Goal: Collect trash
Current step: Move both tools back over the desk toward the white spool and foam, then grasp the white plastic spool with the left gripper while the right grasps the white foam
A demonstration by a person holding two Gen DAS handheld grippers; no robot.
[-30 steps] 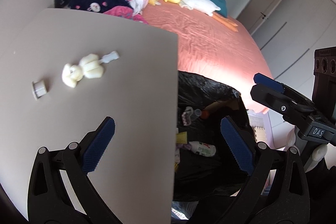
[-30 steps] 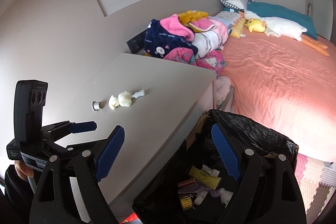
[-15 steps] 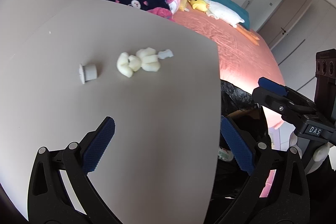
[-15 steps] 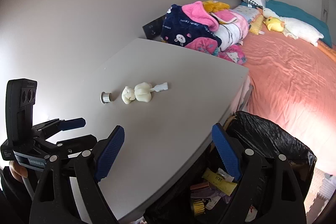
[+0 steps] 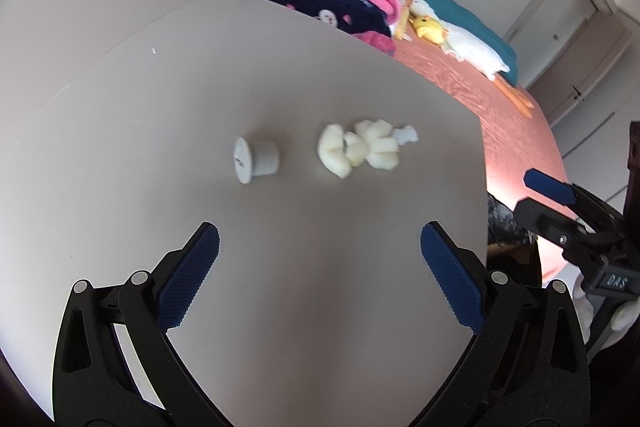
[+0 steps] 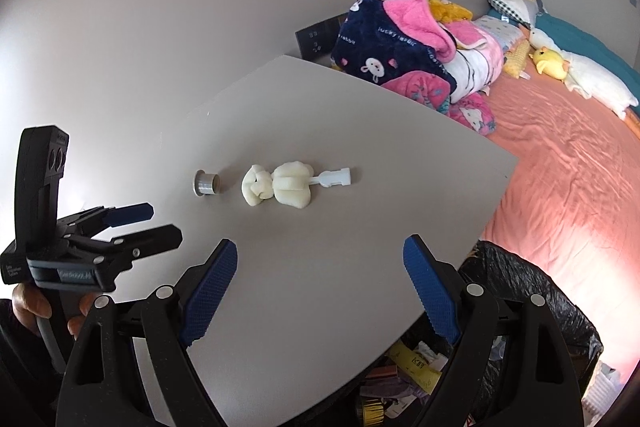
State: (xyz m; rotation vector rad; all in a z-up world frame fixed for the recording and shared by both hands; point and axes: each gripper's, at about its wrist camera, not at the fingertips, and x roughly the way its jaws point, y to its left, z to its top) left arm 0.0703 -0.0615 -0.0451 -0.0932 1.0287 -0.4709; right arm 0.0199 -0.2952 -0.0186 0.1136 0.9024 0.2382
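Both cameras have swung from the black trash bag (image 6: 536,311) onto the grey tabletop (image 5: 320,267), bringing the cream foam lump (image 5: 358,150) closer and nearer centre. It lies mid-table with a small white plastic piece (image 6: 333,177) at its right end, possibly touching, and a small grey spool (image 5: 255,159) just to its left. Left gripper (image 5: 320,267) and right gripper (image 6: 318,281) hover near the table's near edge, jaws spread wide, empty. Trash bag sits right of the table, litter inside.
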